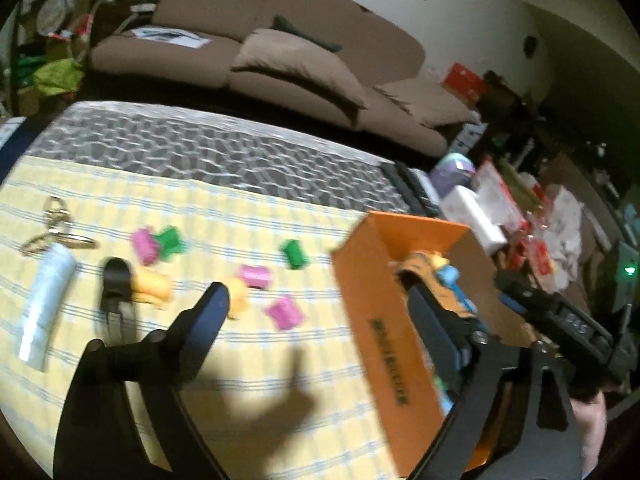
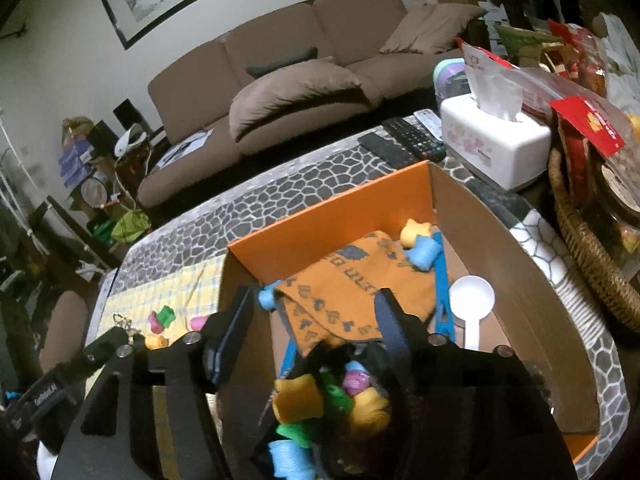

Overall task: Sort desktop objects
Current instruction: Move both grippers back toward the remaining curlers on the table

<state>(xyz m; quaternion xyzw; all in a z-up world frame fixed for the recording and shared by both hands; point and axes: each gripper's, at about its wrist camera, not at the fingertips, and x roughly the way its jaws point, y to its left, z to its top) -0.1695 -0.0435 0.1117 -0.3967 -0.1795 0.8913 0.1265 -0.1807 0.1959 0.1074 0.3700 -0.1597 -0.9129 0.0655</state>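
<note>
Small pink (image 1: 284, 312), green (image 1: 295, 254) and yellow (image 1: 154, 286) toy pieces lie scattered on the yellow checked cloth (image 1: 256, 360). An orange cardboard box (image 1: 376, 320) stands at its right. My left gripper (image 1: 316, 300) is open and empty, its fingers straddling the box's left wall. My right gripper (image 2: 316, 300) is open and empty above the box (image 2: 520, 280), over an orange towel (image 2: 352, 292), a white spoon (image 2: 472, 300) and blue and yellow pieces (image 2: 420, 248). A dark pouch with several coloured pieces (image 2: 332, 400) sits at the box's near end.
A white tube (image 1: 44, 300), a key ring (image 1: 56, 228) and a black clip (image 1: 116, 280) lie on the cloth's left. A tissue box (image 2: 492, 140), remotes (image 2: 408, 142), a wicker basket (image 2: 592, 256) and snack bags stand behind the box. A sofa (image 2: 280, 80) is beyond the table.
</note>
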